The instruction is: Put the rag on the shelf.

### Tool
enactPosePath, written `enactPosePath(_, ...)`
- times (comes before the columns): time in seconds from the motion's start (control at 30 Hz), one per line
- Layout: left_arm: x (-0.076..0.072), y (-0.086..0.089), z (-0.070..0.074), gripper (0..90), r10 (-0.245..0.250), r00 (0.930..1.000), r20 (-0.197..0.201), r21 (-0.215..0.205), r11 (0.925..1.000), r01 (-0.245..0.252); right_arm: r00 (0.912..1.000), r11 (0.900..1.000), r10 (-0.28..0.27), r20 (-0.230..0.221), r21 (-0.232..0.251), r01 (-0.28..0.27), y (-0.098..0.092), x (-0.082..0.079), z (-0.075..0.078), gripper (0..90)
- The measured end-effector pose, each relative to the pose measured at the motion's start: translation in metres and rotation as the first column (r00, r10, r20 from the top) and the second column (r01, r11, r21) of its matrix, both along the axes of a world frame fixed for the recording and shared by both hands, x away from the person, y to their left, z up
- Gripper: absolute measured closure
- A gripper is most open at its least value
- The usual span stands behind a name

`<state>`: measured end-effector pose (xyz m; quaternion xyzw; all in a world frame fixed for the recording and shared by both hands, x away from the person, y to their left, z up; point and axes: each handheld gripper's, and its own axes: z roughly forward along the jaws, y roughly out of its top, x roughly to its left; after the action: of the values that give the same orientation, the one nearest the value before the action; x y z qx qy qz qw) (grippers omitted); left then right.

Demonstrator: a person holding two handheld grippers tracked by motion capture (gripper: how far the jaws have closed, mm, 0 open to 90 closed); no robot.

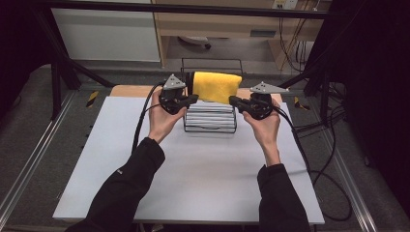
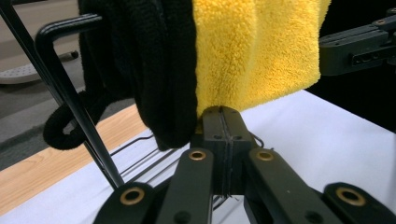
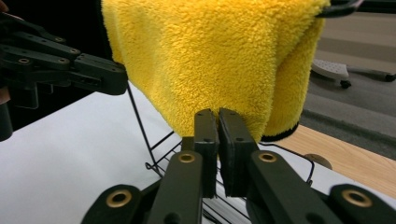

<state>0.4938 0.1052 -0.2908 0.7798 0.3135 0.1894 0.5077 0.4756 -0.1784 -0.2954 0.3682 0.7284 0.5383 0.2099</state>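
Note:
A yellow towel (image 1: 216,87) (image 2: 261,51) (image 3: 210,60) hangs over the top of a black wire rack (image 1: 211,60) at the far middle of the table. A black cloth (image 2: 154,70) hangs beside it on the left. My left gripper (image 1: 195,98) (image 2: 222,112) is shut, its tips pinching the towel's lower left edge. My right gripper (image 1: 232,100) (image 3: 218,114) is shut on the lower right corner, with a thin slit between the jaws. The two grippers face each other across the rack.
The rack stands on a white board (image 1: 193,179) with a wooden strip (image 1: 130,90) behind it. White slats lie in the rack's lower part (image 1: 210,118). Cables (image 1: 309,145) trail off to the right. Black frame posts stand at both sides.

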Motion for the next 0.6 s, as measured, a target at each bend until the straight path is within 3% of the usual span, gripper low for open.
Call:
enactPosePath(0.17, -0.007, 0.007, 0.0, 80.8, -0.03, 0.9994, -0.015, -0.005, 0.9995, 0.03, 0.9996, 1.0, 0.022, 0.017, 0.007, -0.023, -0.003, -0.01, 0.004, 72.5)
enactPosePath(0.37, -0.017, 0.017, -0.005, 65.3, -0.036, 0.9989, -0.029, 0.035, 0.9987, 0.037, 0.9993, 1.0, 0.025, 0.03, 0.005, -0.025, -0.01, -0.022, 0.007, 57.5)
enactPosePath(0.6, -0.031, 0.035, -0.016, 47.6, -0.039, 0.9978, -0.054, 0.05, 0.9979, 0.041, 0.9998, 1.0, 0.021, 0.005, 0.012, -0.021, -0.017, -0.035, 0.005, 39.4)
